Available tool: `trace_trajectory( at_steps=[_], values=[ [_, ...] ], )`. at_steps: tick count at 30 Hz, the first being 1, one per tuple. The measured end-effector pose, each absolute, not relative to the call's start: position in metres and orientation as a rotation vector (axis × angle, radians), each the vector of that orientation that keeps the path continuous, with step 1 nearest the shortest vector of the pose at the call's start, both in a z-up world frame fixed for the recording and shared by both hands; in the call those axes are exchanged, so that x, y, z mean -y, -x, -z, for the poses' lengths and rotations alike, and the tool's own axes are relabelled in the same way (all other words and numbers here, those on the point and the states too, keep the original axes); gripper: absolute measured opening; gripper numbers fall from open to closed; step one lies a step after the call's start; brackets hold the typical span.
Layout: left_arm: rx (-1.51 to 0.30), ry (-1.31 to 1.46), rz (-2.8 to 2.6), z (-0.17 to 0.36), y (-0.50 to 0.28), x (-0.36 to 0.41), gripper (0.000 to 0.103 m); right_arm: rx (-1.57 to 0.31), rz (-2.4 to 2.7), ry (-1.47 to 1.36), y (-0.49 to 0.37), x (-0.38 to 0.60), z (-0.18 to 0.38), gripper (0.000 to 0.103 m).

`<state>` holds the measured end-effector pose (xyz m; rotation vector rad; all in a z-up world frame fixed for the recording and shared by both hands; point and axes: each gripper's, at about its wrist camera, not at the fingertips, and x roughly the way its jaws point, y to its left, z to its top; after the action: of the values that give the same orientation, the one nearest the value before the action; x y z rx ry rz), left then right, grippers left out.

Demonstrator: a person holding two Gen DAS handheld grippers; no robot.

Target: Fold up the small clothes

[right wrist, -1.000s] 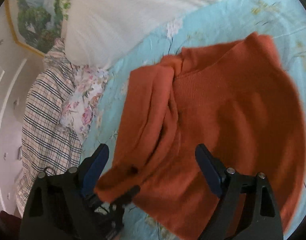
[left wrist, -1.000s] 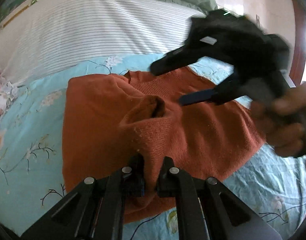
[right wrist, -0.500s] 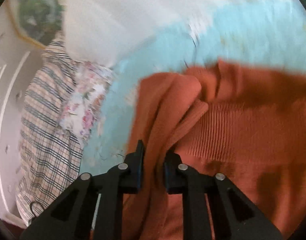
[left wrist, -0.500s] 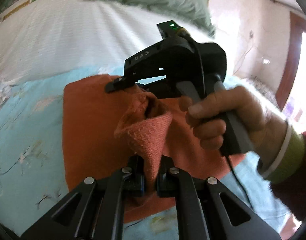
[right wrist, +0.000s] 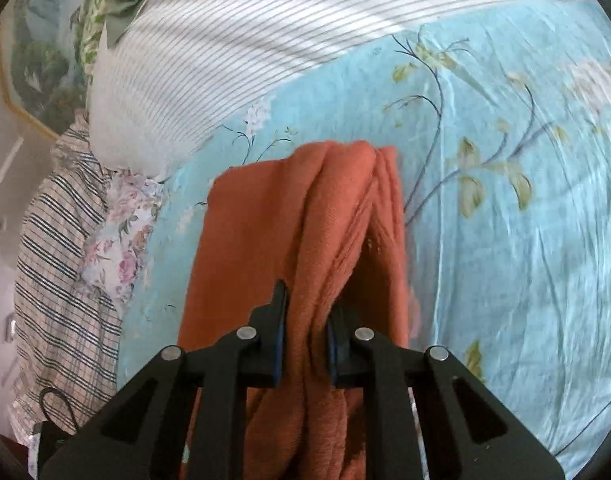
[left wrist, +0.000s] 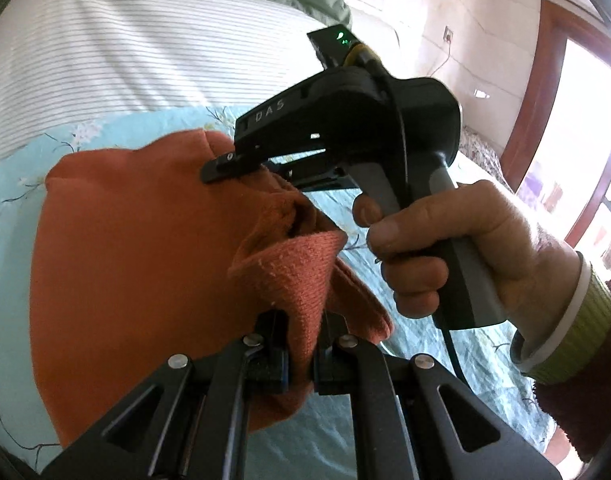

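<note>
The right gripper (right wrist: pixel 303 340) has closed on the sweater (left wrist: pixel 125 260), its side now carried over. At centre frame on the sheet (right wrist: pixel 505 240), the left gripper (left wrist: pixel 299 348) pinches the hem narrowly. Mid-fold; next, lay it flat and let go.

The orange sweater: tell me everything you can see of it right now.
The orange sweater is a rust-orange knit, ribbed in places, lying partly folded on the light blue floral bedsheet. Both grippers are shut on it: the left gripper pinches a raised fold, the right gripper clamps a bunched ridge of layers. Its far edge lies near the striped pillow.
</note>
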<state>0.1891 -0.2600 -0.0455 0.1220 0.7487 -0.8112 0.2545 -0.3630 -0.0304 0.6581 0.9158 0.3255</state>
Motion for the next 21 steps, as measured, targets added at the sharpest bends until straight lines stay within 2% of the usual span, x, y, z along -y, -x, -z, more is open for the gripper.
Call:
trace_trajectory(
  at_steps=[5,10,11,12,13,14,15,16,17,18,19,21],
  values=[
    [-0.772,-0.139,0.799,0.054,-0.192,0.264,0.006,-0.915,-0.326,-0.595,-0.257,0.359,0.029,0.017],
    [-0.830,-0.094,0.817,0.052,-0.204,0.255,0.017,-0.921,-0.293,-0.551,-0.258,0.359,0.040,0.020],
    [-0.833,-0.089,0.819,0.051,-0.202,0.250,0.030,-0.921,-0.281,-0.559,-0.257,0.361,0.042,0.023],
    [-0.835,-0.083,0.814,0.048,-0.201,0.242,0.050,-0.919,-0.274,-0.575,-0.253,0.364,0.042,0.025],
    [-0.834,-0.076,0.796,0.044,-0.199,0.230,0.061,-0.914,-0.266,-0.590,-0.249,0.367,0.041,0.029],
    [-0.829,-0.066,0.776,0.041,-0.198,0.219,0.077,-0.903,-0.245,-0.592,-0.242,0.371,0.037,0.035],
    [-0.821,-0.052,0.750,0.037,-0.198,0.204,0.086,-0.890,-0.227,-0.582,-0.236,0.373,0.033,0.039],
    [-0.815,-0.038,0.720,0.034,-0.199,0.191,0.088,-0.882,-0.216,-0.577,-0.231,0.376,0.030,0.048],
    [-0.815,-0.020,0.681,0.032,-0.204,0.175,0.088,-0.871,-0.202,-0.577,-0.224,0.379,0.027,0.063],
    [-0.820,-0.004,0.656,0.031,-0.209,0.165,0.089,-0.866,-0.193,-0.583,-0.217,0.381,0.026,0.070],
    [-0.834,0.033,0.622,0.031,-0.220,0.150,0.089,-0.865,-0.196,-0.591,-0.213,0.383,0.026,0.075],
    [-0.875,0.113,0.584,0.036,-0.246,0.128,0.089,-0.878,-0.218,-0.614,-0.209,0.382,0.030,0.075]
  ],
)
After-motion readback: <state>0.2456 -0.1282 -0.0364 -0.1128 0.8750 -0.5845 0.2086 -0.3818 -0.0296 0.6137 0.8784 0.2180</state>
